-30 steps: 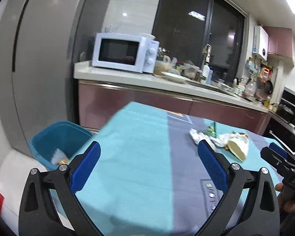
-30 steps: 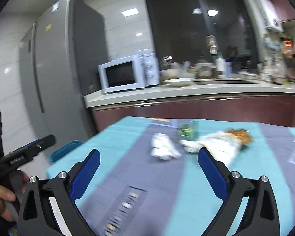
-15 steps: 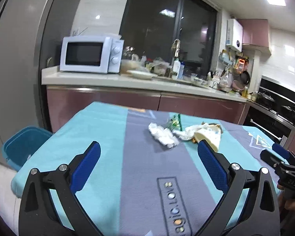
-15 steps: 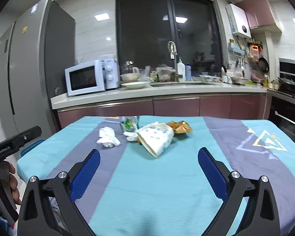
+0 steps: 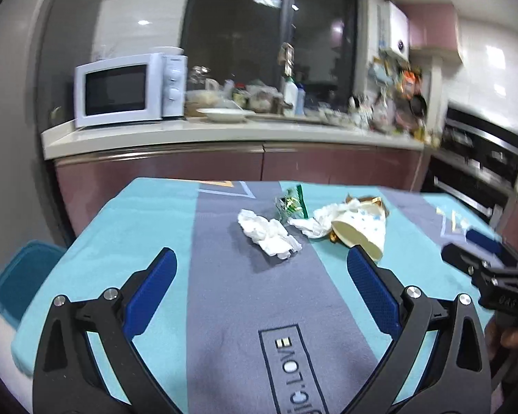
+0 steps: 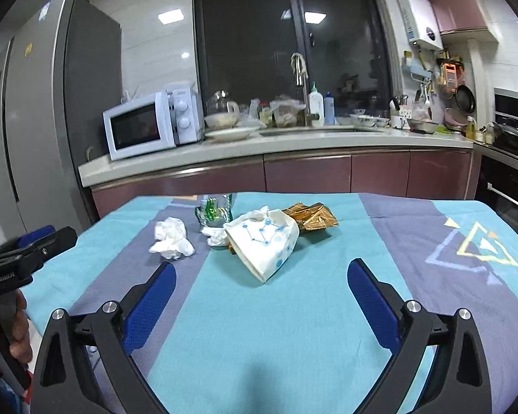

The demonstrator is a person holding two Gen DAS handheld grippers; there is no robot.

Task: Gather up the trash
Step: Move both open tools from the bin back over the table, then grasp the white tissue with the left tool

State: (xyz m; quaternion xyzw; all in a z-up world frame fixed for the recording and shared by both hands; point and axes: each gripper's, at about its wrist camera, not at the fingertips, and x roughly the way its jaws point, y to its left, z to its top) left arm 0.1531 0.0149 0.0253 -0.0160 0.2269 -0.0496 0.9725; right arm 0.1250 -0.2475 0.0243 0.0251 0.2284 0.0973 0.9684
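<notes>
1. At mid-frame in both views, the trash lies in a loose cluster on the tabletop [image 6: 328, 310]: a crumpled white tissue [image 5: 269, 233] [image 6: 172, 238], a green wrapper [image 5: 291, 203] [image 6: 214, 211], a second white tissue wad [image 5: 316, 220] [image 6: 218, 238], a white paper cup with blue dots [image 5: 361, 229] [image 6: 264, 243] lying on its side, and a gold wrapper [image 6: 310, 219] behind the cup.
2. In the right wrist view the cup touches the gold wrapper and the small wad; the crumpled tissue sits apart, left of the cluster.
3. Left claw [image 5: 260, 293] is spread wide, nothing between its blue pads [image 5: 152, 289], hanging over the grey stripe of the cloth near the crumpled tissue.
4. Right claw [image 6: 261, 302] is likewise wide and empty, in front of the cup and not touching it.
5. Each claw shows at the other view's edge: the right one at the right of the left wrist view [image 5: 483, 265], the left one at lower left of the right wrist view [image 6: 34, 245].
6. At lower left of the left wrist view a blue bin [image 5: 24, 276] stands beside the tabletop.
7. Behind, a kitchen counter [image 6: 276, 145] carries a white microwave [image 6: 148, 127], left of centre.
</notes>
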